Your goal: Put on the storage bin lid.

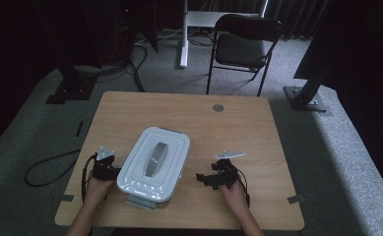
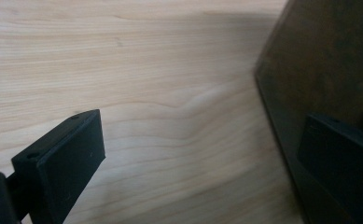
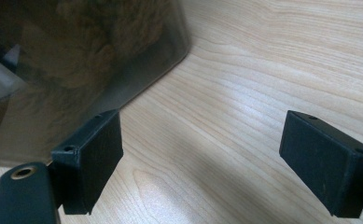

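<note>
I hold a gripper in each hand, one on either side of the lidded container (image 1: 153,164) that sits on the wooden table (image 1: 238,128), on the half nearer me and a little left of centre. The container has a white lid with a grey handle (image 1: 157,158) along its middle and a grey latch (image 1: 141,202) at the end facing me.

My left gripper (image 1: 111,172) rests low at the container's left flank, just beside its near corner. In the left gripper view its jaws stand wide apart with bare table (image 2: 160,107) between them; the left one is over the wood, and the right one is in front of the container's dark, see-through wall (image 2: 319,70). I cannot tell whether that jaw touches the wall. Nothing is gripped.

My right gripper (image 1: 205,178) is to the right of the container, near it but apart, pointing towards it. In the right gripper view its jaws are also spread wide, with only wood grain (image 3: 226,107) between them. The container's tinted wall (image 3: 86,51) stands beyond the left jaw, something brownish and blurred behind it. This gripper holds nothing either.
</note>
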Action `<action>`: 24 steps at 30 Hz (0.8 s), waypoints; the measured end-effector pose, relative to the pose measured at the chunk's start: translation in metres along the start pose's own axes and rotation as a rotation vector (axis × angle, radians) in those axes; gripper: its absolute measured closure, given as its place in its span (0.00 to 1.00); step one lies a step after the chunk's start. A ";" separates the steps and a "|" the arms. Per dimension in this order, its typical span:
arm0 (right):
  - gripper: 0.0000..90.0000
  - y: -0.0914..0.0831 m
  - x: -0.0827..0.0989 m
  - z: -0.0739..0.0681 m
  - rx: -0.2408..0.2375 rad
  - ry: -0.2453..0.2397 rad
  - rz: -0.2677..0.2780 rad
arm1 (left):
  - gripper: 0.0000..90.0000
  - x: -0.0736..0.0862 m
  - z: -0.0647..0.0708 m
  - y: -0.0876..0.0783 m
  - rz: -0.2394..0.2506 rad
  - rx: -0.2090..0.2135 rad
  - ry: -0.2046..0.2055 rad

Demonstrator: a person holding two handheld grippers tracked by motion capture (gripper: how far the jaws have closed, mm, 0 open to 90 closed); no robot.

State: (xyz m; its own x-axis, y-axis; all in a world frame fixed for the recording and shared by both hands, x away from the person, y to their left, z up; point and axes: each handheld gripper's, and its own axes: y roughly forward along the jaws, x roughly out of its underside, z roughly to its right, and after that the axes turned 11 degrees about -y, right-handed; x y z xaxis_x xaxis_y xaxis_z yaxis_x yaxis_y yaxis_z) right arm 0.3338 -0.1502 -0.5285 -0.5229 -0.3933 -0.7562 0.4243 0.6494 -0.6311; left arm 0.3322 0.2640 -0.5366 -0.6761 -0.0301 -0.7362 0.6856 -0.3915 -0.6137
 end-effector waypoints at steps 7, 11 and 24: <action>0.14 0.001 0.002 0.003 0.000 -0.007 -0.007 | 0.02 0.004 0.026 0.008 -0.010 0.019 0.045; 0.14 0.000 0.006 0.007 0.008 0.006 -0.012 | 0.02 0.002 0.038 0.013 -0.024 0.019 0.069; 0.14 -0.009 0.012 0.018 0.044 0.022 -0.011 | 0.02 0.004 0.077 0.023 -0.059 0.043 0.144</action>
State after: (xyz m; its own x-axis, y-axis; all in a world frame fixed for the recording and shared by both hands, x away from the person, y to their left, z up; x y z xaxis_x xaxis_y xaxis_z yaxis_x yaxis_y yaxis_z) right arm 0.3370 -0.1726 -0.5350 -0.5437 -0.3852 -0.7457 0.4504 0.6158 -0.6465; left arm 0.3244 0.1835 -0.5321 -0.6667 0.1251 -0.7347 0.6318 -0.4281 -0.6462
